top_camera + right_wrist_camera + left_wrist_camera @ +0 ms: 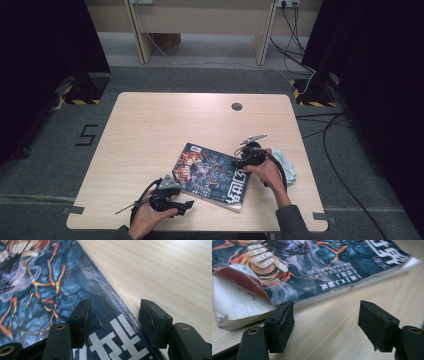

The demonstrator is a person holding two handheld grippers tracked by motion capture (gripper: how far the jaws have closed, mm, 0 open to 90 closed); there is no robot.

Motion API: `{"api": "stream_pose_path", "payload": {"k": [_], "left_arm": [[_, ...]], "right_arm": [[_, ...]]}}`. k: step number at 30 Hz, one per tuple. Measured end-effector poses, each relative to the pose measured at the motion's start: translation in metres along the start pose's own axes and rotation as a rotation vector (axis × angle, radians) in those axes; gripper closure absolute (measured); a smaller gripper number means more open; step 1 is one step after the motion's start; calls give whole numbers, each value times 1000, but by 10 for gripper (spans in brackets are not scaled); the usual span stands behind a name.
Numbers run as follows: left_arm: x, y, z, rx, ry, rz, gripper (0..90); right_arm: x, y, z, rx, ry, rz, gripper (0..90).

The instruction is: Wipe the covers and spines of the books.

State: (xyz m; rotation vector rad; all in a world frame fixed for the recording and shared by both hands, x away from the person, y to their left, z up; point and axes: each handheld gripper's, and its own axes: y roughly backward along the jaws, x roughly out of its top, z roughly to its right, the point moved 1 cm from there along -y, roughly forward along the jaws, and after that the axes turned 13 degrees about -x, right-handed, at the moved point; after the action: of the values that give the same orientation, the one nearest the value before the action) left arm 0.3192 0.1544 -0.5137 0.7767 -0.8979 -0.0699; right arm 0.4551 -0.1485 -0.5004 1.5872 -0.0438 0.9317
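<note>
Each hand holds a black device with two blocky black fingers (280,326), squared off at the tips and scuffed along their edges. Brass-coloured round eyelets sit in the black links behind them, with small dark holes in the pads' sides. The left gripper (189,204) carries a grey three-cornered plate on top and trails a black looping cable. The right gripper (239,159) bears a similar grey plate and a black cable. Dark grey sleeves cover both forearms.

A light-blue cloth (286,165) lies on the wooden table (150,130).
</note>
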Motion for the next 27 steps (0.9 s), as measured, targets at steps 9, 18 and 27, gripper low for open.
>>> {"api": "stream_pose_path", "payload": {"k": [9,18,27], "left_arm": [[14,-4,-23,36,56,38,223],[30,-10,-41,43,80,72,261],[22,-16,-20,-14,81,65,259]], "right_arm": [[-27,24,-9,44,40,-49,476],[-27,23,-14,72,21,-56,494],[-9,6,-19,59,-16,-4,492]]}}
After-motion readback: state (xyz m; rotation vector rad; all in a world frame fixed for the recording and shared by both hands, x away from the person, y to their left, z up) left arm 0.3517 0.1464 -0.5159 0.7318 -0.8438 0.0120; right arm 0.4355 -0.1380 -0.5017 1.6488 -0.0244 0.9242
